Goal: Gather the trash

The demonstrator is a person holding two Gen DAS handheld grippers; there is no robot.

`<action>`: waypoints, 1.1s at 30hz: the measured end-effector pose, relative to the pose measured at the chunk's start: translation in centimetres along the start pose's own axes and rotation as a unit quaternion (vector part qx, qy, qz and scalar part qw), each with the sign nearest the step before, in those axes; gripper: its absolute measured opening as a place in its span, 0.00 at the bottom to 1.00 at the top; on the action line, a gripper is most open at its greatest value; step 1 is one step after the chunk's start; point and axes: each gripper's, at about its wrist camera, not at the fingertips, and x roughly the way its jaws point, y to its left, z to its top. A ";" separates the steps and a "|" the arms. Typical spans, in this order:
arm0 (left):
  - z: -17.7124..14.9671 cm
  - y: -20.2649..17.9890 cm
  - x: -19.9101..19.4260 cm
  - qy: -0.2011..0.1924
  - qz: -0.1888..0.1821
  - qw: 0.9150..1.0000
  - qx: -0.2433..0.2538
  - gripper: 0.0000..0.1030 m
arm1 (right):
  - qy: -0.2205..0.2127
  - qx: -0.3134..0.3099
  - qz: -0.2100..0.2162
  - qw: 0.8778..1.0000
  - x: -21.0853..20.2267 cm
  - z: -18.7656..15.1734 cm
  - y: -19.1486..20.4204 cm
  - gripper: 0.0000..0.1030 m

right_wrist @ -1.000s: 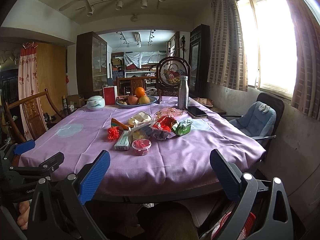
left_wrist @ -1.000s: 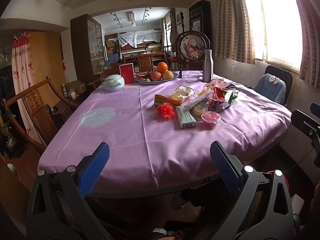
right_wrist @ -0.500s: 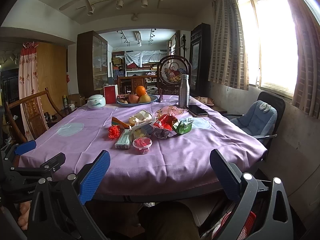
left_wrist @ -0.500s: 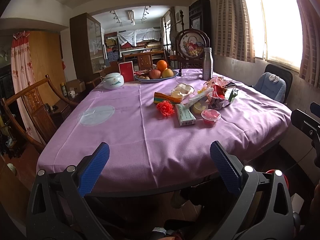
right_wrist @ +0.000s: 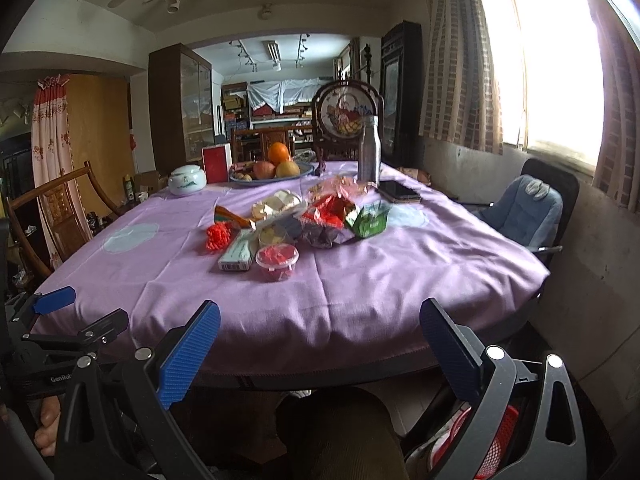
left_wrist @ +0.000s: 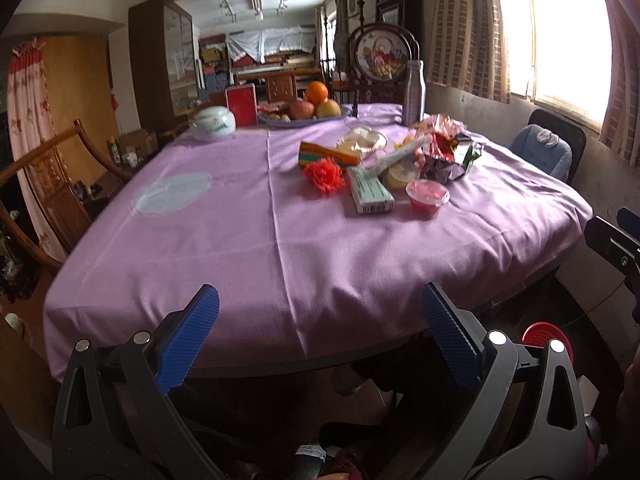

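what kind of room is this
Most likely a home dining room: a large table under a purple tablecloth, a fruit plate at its far end, wooden chairs around it, and a glass-fronted cabinet behind.

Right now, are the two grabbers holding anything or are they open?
Left gripper: open, holding nothing, short of the table's near edge.
Right gripper: open, holding nothing, also short of the table.
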 end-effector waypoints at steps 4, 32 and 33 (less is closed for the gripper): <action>0.7 1.1 2.8 0.034 -0.003 0.999 0.003 0.94 | 0.028 0.014 0.023 0.999 3.5 -1.1 -0.8 0.95; 9.8 -0.7 14.8 0.112 -0.082 0.990 -0.001 0.94 | 0.032 0.034 0.078 0.996 15.3 2.8 -2.0 0.54; 10.3 -1.6 15.8 0.121 -0.088 0.989 0.005 0.94 | 0.029 0.041 0.073 0.996 14.8 2.6 -2.7 0.54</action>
